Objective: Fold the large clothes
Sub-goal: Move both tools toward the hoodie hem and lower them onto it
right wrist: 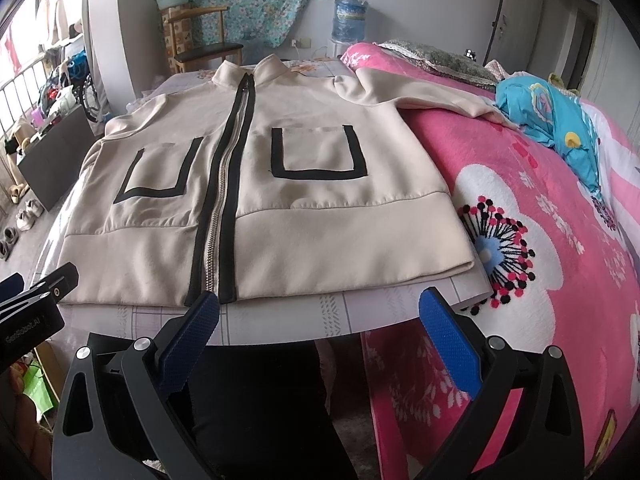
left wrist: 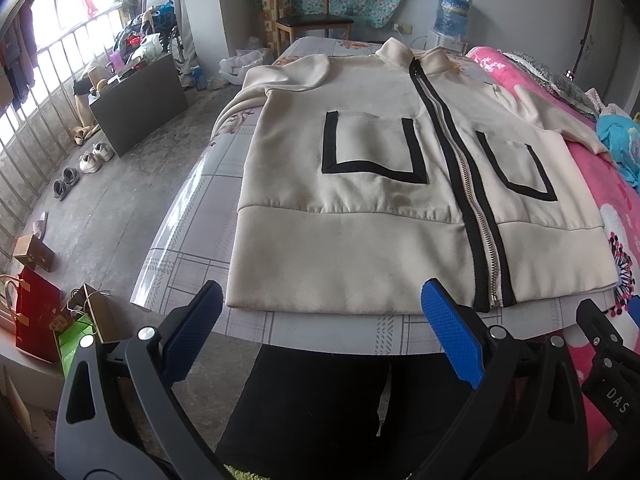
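Note:
A cream zip-up jacket point(left wrist: 360, 184) point(right wrist: 280, 200) with black zipper trim and two black-edged pockets lies flat, front up, on a table point(left wrist: 192, 216) point(right wrist: 360, 312), collar at the far end. Its right sleeve stretches out onto the pink blanket point(right wrist: 540, 240); the left sleeve is folded near the far left shoulder. My left gripper point(left wrist: 320, 300) hovers open just short of the jacket's hem, left of the zipper. My right gripper point(right wrist: 320, 308) is open too, just short of the hem and right of the zipper. Neither touches the cloth.
A bed with the pink flowered blanket point(left wrist: 600, 184) adjoins the table's right side, with a blue garment point(right wrist: 552, 116) on it. A wooden chair point(left wrist: 312, 16) and a water jug point(left wrist: 454, 10) stand beyond. Shoes point(left wrist: 92, 160), a dark box point(left wrist: 140, 104) and bags point(left wrist: 36, 316) sit on the floor at left.

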Motion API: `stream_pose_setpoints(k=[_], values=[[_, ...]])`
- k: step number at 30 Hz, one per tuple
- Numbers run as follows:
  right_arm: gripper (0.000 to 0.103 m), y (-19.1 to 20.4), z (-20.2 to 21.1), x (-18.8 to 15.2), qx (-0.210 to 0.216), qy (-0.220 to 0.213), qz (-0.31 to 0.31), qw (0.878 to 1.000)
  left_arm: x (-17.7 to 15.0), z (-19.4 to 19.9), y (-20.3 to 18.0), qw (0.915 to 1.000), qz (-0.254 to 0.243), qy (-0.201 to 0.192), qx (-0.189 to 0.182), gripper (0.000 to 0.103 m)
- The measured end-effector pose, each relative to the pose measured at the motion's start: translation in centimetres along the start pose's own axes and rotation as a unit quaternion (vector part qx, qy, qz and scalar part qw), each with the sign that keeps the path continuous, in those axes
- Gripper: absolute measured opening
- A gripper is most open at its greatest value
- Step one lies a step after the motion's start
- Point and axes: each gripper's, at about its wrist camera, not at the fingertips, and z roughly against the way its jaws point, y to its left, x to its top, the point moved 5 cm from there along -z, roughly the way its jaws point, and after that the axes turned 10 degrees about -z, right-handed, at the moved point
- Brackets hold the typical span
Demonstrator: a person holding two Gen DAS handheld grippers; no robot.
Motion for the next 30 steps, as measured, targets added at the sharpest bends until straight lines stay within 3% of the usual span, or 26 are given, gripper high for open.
stream_pose_setpoints(k=[19,25,30], values=[[0.097,0.3,-6.3,4.0,0.002,0.019,0.011,1.0,3.1,-6.8,0.1,0.9987,-0.021,0.035,0.029,0.096],[0.097,1.0,-10.3,5.1,0.015,0.04,0.01,0.999,4.0,-10.2,-0.2,0.9973,-0.049,0.05,0.021,0.097],[0.097,1.4,-12.6,4.8,0.014,0.062,0.019,0.998,4.2,-10.8,-0.2,0.9978,-0.055,0.036,0.007,0.097]])
